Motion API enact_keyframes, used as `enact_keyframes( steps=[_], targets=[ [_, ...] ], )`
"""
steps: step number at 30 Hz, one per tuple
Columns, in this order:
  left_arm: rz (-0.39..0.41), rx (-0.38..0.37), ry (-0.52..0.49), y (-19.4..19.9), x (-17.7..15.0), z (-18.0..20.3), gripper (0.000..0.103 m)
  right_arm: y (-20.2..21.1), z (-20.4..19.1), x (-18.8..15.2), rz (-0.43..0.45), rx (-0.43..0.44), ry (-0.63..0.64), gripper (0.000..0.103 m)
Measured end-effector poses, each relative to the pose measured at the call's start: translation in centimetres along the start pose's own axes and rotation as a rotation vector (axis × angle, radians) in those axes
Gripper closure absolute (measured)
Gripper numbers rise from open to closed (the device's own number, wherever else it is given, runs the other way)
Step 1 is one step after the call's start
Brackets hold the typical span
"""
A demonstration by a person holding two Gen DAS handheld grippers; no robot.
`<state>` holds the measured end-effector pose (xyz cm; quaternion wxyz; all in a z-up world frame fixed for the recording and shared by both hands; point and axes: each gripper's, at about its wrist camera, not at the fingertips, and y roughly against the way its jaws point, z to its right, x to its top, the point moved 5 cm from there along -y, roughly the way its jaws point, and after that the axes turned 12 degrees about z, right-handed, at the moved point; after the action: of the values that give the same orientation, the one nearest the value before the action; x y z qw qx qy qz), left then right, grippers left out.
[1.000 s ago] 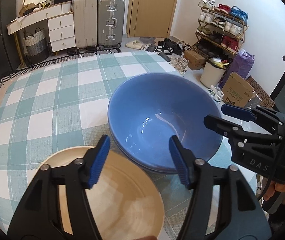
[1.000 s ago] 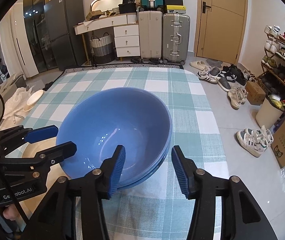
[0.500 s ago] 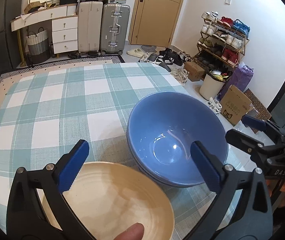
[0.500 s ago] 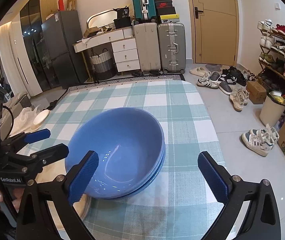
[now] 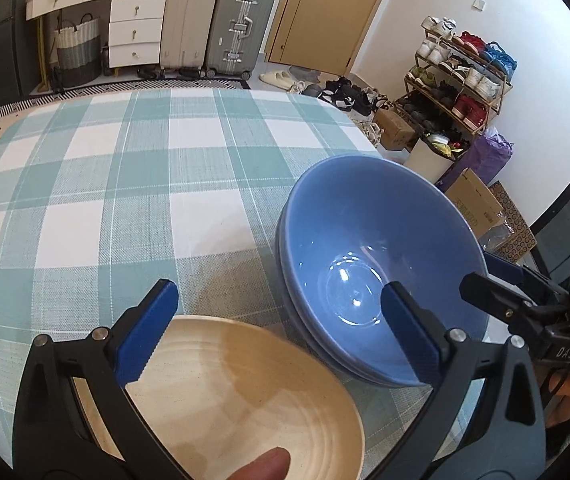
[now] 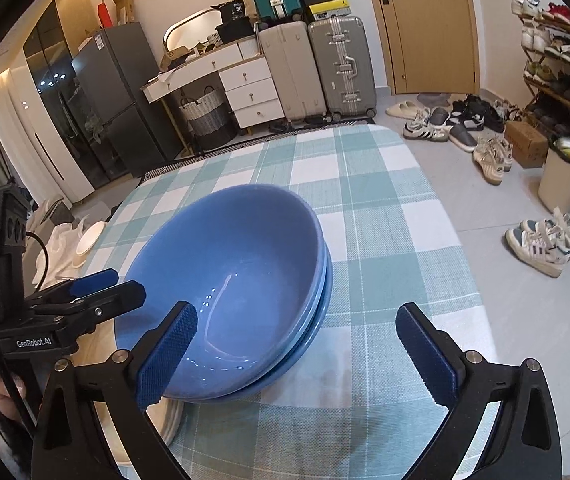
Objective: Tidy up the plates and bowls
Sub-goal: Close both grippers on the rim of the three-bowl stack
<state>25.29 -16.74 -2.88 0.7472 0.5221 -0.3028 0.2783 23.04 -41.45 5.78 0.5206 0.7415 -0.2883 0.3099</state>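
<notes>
Two nested blue bowls [image 5: 373, 264] sit on the checked tablecloth [image 5: 133, 184] near the table's right edge; they also show in the right wrist view [image 6: 237, 280]. A cream bowl [image 5: 237, 400] sits close in front of them, under my left gripper [image 5: 281, 328], which is open and empty above it. My right gripper [image 6: 297, 352] is open and empty, just in front of the blue bowls. The cream dish's edge [image 6: 169, 420] shows beside the blue bowls in the right wrist view.
The table's right edge drops to a floor with shoes [image 6: 541, 244], a white bin [image 6: 561, 176] and a cardboard box [image 5: 473, 208]. Suitcases [image 5: 241, 24] and a drawer unit [image 5: 137, 28] stand beyond the far edge. A shoe rack [image 5: 461, 76] lines the right wall.
Both grippers opened wide and drew back from the blue bowls. The bowls stayed nested on the cloth.
</notes>
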Motion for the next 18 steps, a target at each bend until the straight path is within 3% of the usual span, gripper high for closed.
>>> enact_keyframes(
  steps=[4,9,14,18],
  targets=[
    [-0.016,-0.006,0.022,-1.1,-0.5,-0.2,0.005,-0.7,-0.5,-0.2,-0.011,0.027,0.007,0.002],
    [-0.039,-0.03,0.023,-2.1,-0.9,-0.1,0.018,-1.3,-0.9,-0.7,-0.031,0.046,0.011,0.012],
    [-0.057,-0.059,0.013,-2.5,-1.3,0.3,0.041,-1.8,-1.5,-1.2,-0.059,0.066,0.021,0.031],
    [-0.049,-0.099,0.001,-2.5,-1.3,1.1,0.056,-1.8,-1.8,-1.3,-0.056,0.063,0.039,0.032]
  ],
)
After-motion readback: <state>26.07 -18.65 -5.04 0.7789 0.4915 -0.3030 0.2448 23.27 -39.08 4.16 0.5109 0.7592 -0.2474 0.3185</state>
